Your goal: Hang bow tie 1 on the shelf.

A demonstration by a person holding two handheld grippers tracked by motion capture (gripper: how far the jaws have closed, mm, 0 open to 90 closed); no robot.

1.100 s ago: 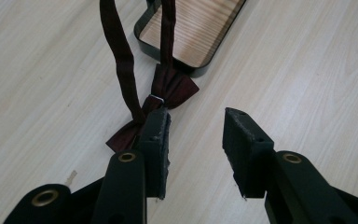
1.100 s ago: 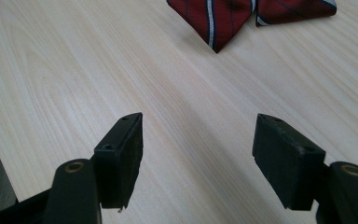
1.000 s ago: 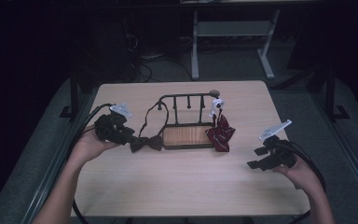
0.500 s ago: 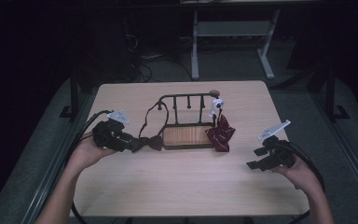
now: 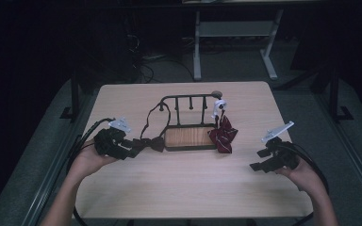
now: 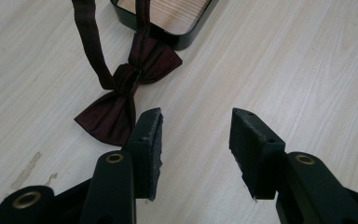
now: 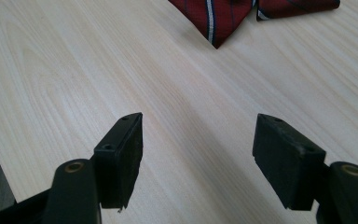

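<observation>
A dark maroon bow tie (image 5: pixel 151 143) (image 6: pixel 121 100) lies flat on the table, its strap looping up to a black metal rack (image 5: pixel 191 101) with a wooden base (image 5: pixel 190 138). My left gripper (image 5: pixel 134 149) (image 6: pixel 196 140) sits just left of the bow tie. Its jaws have just been opening and hold nothing; the left pad (image 6: pixel 149 140) is beside the bow's wing. A red striped tie (image 5: pixel 223 135) (image 7: pixel 219 14) hangs at the rack's right end from a white clip (image 5: pixel 219 104). My right gripper (image 5: pixel 259 160) (image 7: pixel 198 149) hovers open over bare wood, short of that tie's tip.
The light wooden table (image 5: pixel 193 188) has free room in front of the rack. Cables trail from both grippers off the near corners. A dark floor and a white metal stand frame (image 5: pixel 231 33) lie beyond the far edge.
The left hand has sunk a little and drawn back toward the near left, and its jaws stand wider. The bow tie stays on the table. The right hand has not moved.
</observation>
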